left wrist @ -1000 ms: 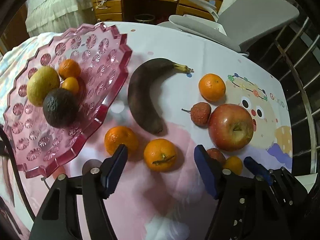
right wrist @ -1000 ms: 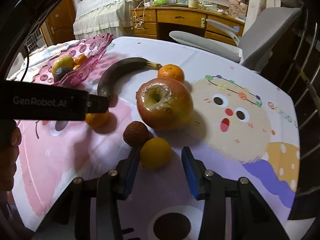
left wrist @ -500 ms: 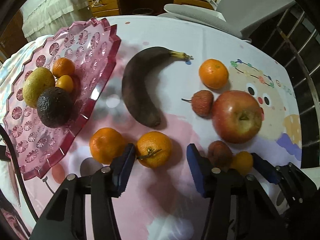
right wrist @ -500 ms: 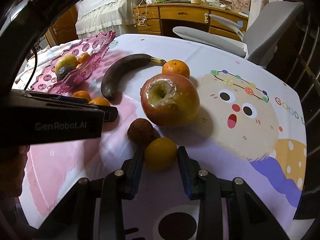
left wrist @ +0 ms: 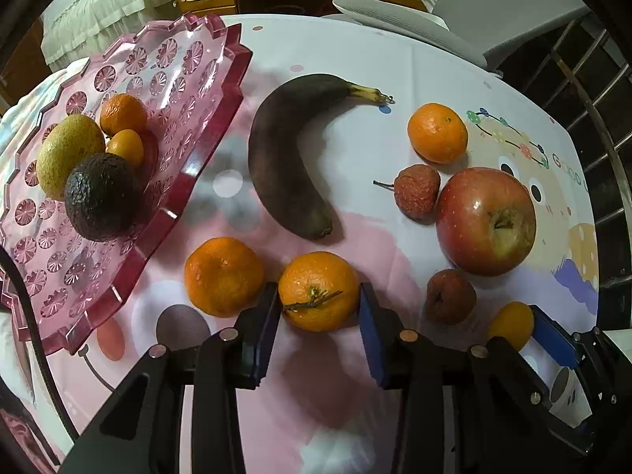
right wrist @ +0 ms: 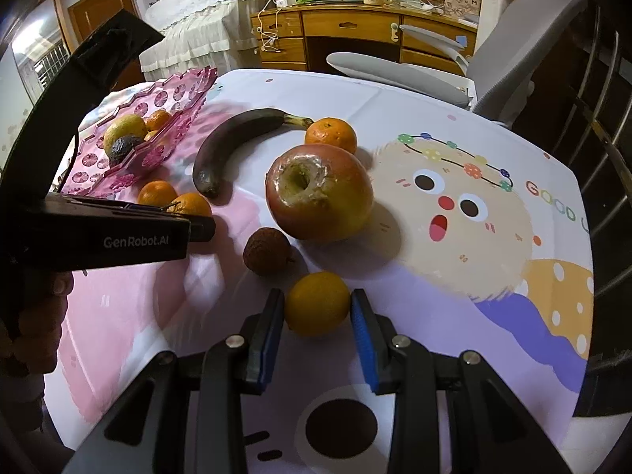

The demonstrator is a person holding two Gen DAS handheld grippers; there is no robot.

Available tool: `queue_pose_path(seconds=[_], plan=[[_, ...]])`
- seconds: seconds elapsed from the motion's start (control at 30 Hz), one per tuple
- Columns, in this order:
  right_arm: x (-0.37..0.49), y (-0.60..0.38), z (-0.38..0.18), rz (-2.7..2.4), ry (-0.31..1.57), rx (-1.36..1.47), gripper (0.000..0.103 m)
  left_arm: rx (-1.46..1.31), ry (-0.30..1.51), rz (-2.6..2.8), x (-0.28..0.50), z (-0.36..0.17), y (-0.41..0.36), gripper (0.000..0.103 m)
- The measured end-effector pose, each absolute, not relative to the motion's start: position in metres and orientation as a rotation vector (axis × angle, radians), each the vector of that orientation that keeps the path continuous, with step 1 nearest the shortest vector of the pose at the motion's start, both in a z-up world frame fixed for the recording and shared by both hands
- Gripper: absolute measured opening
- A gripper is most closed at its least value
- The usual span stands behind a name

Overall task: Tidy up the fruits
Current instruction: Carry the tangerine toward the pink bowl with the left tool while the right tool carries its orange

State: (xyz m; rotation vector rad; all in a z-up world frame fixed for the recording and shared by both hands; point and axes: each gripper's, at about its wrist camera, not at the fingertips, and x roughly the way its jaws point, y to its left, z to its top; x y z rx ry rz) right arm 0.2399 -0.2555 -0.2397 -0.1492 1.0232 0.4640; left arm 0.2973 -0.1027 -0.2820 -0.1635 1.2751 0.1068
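My left gripper (left wrist: pixel 316 296) points down at the table, its jaws closing, and both blue pads touch a stemmed mandarin (left wrist: pixel 318 290). Another mandarin (left wrist: pixel 223 276) lies just left of it. My right gripper (right wrist: pixel 317 300) is shut on a small yellow-orange kumquat (right wrist: pixel 318 302) resting on the cloth. A red apple (right wrist: pixel 320 193), a lychee (right wrist: pixel 266 251), a blackened banana (left wrist: pixel 276 166), a second lychee (left wrist: pixel 416 191) and a far mandarin (left wrist: pixel 437 132) lie loose. The pink tray (left wrist: pixel 189 181) at the left holds an avocado (left wrist: pixel 100 197), a green-yellow fruit, a mandarin and a kumquat.
The table wears a cartoon-print cloth (right wrist: pixel 454 205). A grey office chair (right wrist: pixel 513 51) and a wooden desk (right wrist: pixel 355 27) stand behind it. A metal railing (left wrist: pixel 600 118) runs along the right edge. A hand (right wrist: pixel 35 339) holds the left gripper's body, which crosses the right wrist view at left.
The left jaws narrowed from wide apart until both pads reached the stemmed mandarin. The right jaws drew in onto the kumquat. Neither hand shifted much.
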Motion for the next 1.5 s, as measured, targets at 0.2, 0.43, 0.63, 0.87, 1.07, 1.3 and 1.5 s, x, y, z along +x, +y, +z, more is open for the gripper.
queue_pose_path(seconds=[0.2,0.43,0.63,0.87,1.07,1.3,1.5], plan=[[0.232,-0.255,-0.231,0.451,1.023,-0.143,0.035,-0.142,1.275,0.060,0.283,-0.276,-0.095,0.037],[0.214,-0.243,-0.221,0.408,1.015,-0.125,0.035,-0.115,1.257,-0.013,0.255,-0.263,-0.084,0.037],[0.195,-0.225,-0.214,0.369,1.026,-0.126,0.035,-0.089,1.230,-0.130,0.221,-0.238,-0.068,0.037],[0.172,-0.201,-0.203,0.294,1.063,-0.057,0.035,-0.030,1.191,-0.265,0.191,-0.197,-0.039,0.037],[0.155,-0.167,-0.191,0.234,1.089,-0.001,0.035,0.016,1.138,-0.351,0.181,-0.166,-0.009,0.037],[0.147,-0.124,-0.176,0.196,1.095,0.045,0.035,0.038,1.098,-0.391,0.183,-0.147,0.039,0.037],[0.149,-0.082,-0.158,0.186,1.048,0.044,0.035,0.041,1.068,-0.406,0.191,-0.137,0.082,0.037]])
